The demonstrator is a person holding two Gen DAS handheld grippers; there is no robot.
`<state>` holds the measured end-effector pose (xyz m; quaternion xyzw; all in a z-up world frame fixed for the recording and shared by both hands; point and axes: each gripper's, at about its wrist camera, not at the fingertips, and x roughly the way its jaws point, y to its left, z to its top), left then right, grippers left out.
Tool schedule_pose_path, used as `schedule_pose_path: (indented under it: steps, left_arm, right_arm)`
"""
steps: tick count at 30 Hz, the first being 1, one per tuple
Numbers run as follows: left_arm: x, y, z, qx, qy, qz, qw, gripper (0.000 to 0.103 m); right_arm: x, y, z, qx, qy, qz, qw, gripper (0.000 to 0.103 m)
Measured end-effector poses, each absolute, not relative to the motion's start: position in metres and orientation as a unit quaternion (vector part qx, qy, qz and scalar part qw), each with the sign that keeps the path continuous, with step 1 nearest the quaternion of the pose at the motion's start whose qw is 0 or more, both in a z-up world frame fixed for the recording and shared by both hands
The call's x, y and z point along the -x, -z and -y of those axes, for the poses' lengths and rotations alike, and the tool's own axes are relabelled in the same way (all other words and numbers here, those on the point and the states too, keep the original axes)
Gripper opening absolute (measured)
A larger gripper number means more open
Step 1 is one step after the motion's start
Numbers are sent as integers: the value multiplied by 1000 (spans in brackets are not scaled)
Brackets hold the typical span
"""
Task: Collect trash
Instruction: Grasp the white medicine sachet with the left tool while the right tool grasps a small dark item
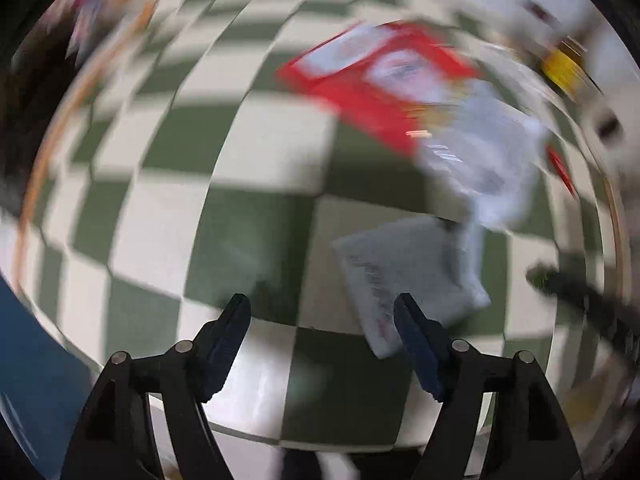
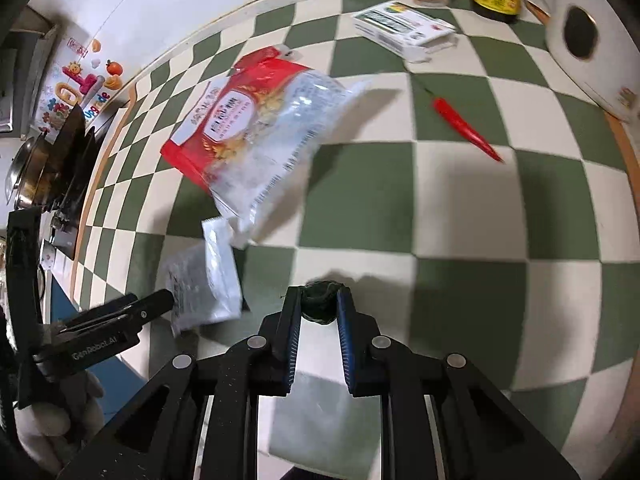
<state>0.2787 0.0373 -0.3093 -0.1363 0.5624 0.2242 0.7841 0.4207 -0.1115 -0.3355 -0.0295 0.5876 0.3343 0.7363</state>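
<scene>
text: "GenRobot.AI" | on: left tool point(image 2: 120, 316) body | other print: unreadable

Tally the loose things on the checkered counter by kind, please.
Plastic wrappers: 2, red-and-clear bag, small white packet
Cartons: 1, white box
Chilli peppers: 1, red
Dark clumps: 1, in right hand-held gripper
Total: 5

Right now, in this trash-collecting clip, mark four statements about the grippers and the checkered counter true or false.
1. The right gripper is closed on a small dark clump. True.
2. The left gripper holds the red-and-clear bag. False: its jaws are open and empty.
3. A red chili lies on the counter. True.
4. The white carton stands upright. False: it lies flat.
</scene>
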Motion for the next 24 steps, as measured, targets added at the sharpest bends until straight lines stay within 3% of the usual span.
schedule_pose_path:
  steps: [4,8,11,12,15,17,24]
  left_arm:
    - [-278,291,37,-73,-149,-576,800,73]
    - [-287,319,70,-160,-123,-601,773,73]
    - [-304,331,68,-162,-118,-607,769,62]
    - [-307,328,66,-156,-116,-605,772,42]
    - [-314,332,57,-121,-103,-615,772,11]
    - [-320,335,53,-108,-102,-615,774,4]
    - [-309,306,51,-101,-153,-586,789,1]
  right_arm:
    - [-421,336,140,29,-322,-592,738,19]
    - [-426,344,160,17,-309,-600,738,19]
    - [-427,343,163,13,-304,-599,741,19]
    - [-427,342,163,12,-303,-598,742,19]
    - [-429,341,164,6,-301,-600,741,19]
    - [-431,341,165,1,-300,-602,740,19]
    - [-430,337,175,-8,-299,-600,741,18]
